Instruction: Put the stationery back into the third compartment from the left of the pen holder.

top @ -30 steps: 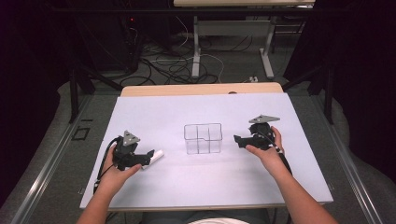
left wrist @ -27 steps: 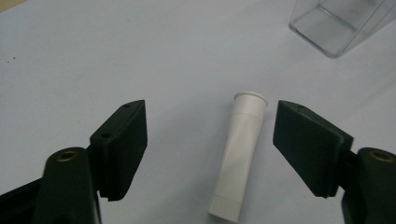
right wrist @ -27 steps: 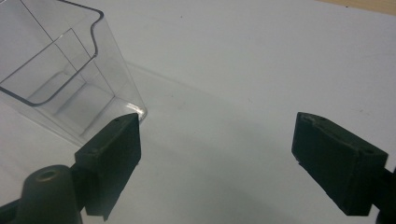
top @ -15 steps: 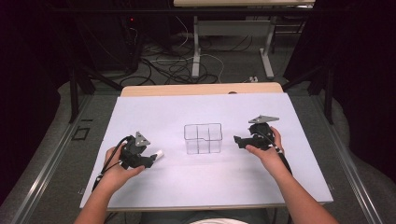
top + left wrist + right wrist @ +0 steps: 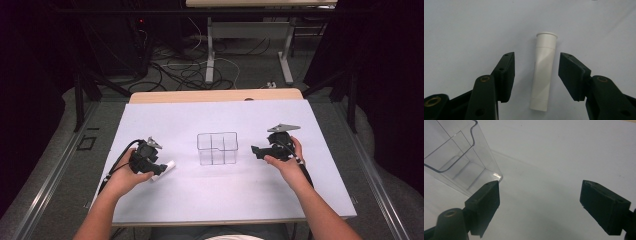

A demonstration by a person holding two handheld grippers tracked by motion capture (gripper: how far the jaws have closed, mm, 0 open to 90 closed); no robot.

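White tube lies between the closing left gripper fingers, untouched.

Floor cables beyond white table

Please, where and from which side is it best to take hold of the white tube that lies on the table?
Probably at mid-length of the white tube, coming from above. It lies flat, its round sides face the left gripper, and its flared rim sits at the far end. The jaws have just been closing, tube between them, not yet touching.
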